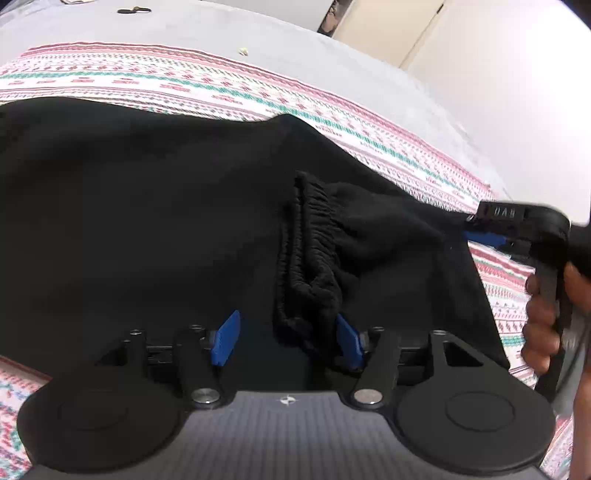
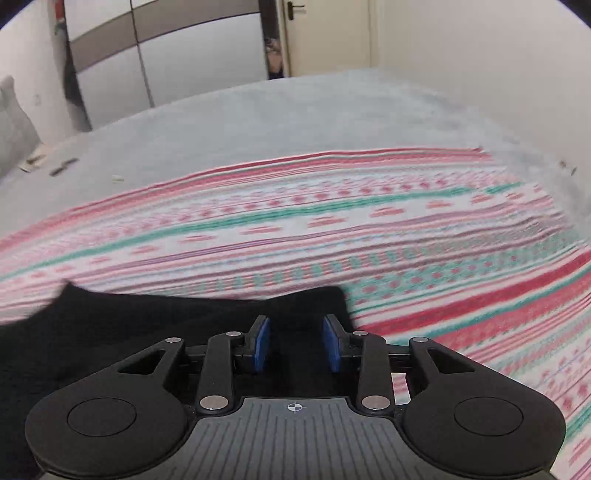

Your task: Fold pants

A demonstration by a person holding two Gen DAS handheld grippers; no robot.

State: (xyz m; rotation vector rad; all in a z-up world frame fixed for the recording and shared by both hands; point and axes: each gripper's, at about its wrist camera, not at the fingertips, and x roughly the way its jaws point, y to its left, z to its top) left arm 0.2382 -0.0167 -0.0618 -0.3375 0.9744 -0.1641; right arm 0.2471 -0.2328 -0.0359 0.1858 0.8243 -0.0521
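Black pants lie spread on a striped pink, white and teal blanket. An elastic ribbed band bunches near the middle. My left gripper is open just above the pants, its right pad beside the bunched band. My right gripper is open, its blue pads on either side of a corner of the pants at the cloth's edge. In the left wrist view the right gripper shows at the pants' right edge, held by a hand.
The blanket lies on a grey bed. Small items lie on the bed's far left. A wardrobe, a door and white walls stand beyond the bed.
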